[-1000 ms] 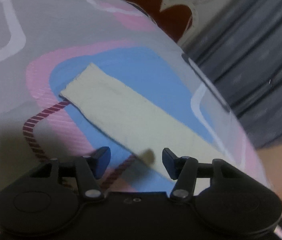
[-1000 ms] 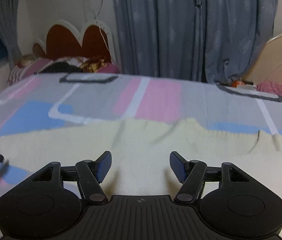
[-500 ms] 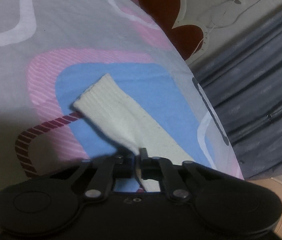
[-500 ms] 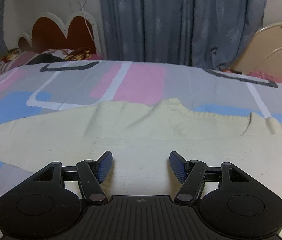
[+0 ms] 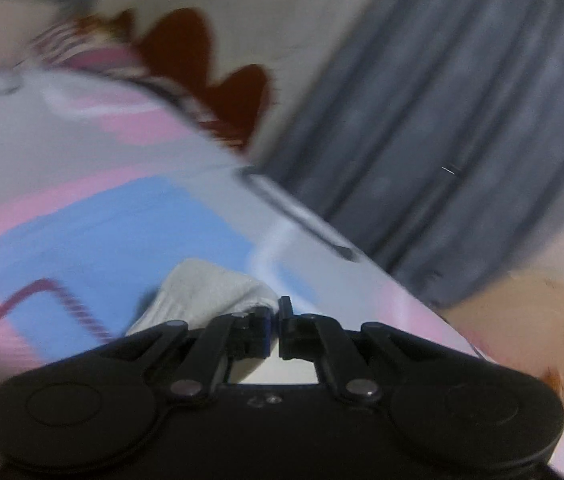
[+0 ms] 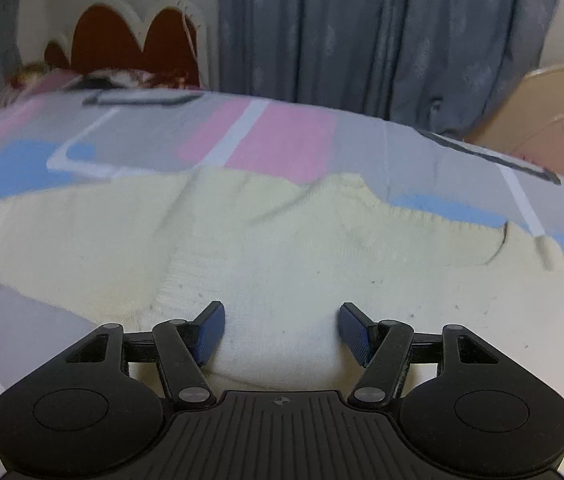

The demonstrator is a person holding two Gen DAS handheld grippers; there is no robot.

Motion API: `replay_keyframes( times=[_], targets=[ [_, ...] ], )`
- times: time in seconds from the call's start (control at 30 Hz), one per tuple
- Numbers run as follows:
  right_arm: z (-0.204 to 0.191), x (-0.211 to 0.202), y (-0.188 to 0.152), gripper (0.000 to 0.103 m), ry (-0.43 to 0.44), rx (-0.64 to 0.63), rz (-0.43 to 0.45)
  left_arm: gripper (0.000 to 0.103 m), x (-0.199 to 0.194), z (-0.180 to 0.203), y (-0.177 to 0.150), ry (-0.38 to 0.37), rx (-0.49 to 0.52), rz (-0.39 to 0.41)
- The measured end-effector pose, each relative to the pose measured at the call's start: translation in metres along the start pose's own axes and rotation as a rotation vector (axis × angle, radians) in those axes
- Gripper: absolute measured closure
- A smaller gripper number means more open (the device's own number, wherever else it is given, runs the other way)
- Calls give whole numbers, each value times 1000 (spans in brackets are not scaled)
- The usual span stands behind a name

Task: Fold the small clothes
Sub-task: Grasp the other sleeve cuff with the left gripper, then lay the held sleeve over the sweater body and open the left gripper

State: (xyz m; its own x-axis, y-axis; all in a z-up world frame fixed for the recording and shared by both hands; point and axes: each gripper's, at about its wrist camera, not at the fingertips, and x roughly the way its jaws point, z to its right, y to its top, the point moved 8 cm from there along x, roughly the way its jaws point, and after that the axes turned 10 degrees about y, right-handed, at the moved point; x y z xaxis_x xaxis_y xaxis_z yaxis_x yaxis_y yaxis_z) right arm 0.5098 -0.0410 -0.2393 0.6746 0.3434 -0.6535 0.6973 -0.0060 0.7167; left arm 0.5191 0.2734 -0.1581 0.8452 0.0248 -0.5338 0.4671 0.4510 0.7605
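Note:
A cream knitted sweater (image 6: 282, 248) lies spread flat on the patterned bedspread (image 6: 282, 140). Its ribbed neckline (image 6: 422, 216) points toward the far side. My right gripper (image 6: 281, 330) is open and empty, low over the sweater's body. In the blurred left wrist view, my left gripper (image 5: 274, 330) is shut on the sweater's sleeve (image 5: 206, 294) and holds it lifted off the bedspread (image 5: 102, 232). The sleeve hangs bunched just in front of the fingers.
A dark red scalloped headboard (image 6: 130, 40) with pillows stands at the far left. Grey curtains (image 6: 382, 32) hang behind the bed. A beige round object (image 6: 554, 120) stands at the far right, beyond the bed's edge.
My left gripper closed on the sleeve, then lifted and swung it; the sleeve now bunches at the fingers. My right gripper stayed open, moving slightly over the sweater.

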Motion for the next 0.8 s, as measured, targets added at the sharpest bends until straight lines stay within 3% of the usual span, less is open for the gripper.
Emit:
replay_keyframes(
  times=[0.2, 0.43, 0.63, 0.8],
  targets=[
    [15, -31, 8, 39, 25, 46, 54, 100, -12, 107, -33, -181, 208, 0],
    [57, -75, 1, 39, -12, 91, 90, 100, -13, 207, -114, -337, 404, -80],
    [98, -112, -15, 39, -57, 131, 96, 98, -13, 243, -180, -347, 574, -149],
    [115, -132, -24, 39, -39, 161, 105, 74, -20, 250, -213, -336, 674, -215]
  ],
)
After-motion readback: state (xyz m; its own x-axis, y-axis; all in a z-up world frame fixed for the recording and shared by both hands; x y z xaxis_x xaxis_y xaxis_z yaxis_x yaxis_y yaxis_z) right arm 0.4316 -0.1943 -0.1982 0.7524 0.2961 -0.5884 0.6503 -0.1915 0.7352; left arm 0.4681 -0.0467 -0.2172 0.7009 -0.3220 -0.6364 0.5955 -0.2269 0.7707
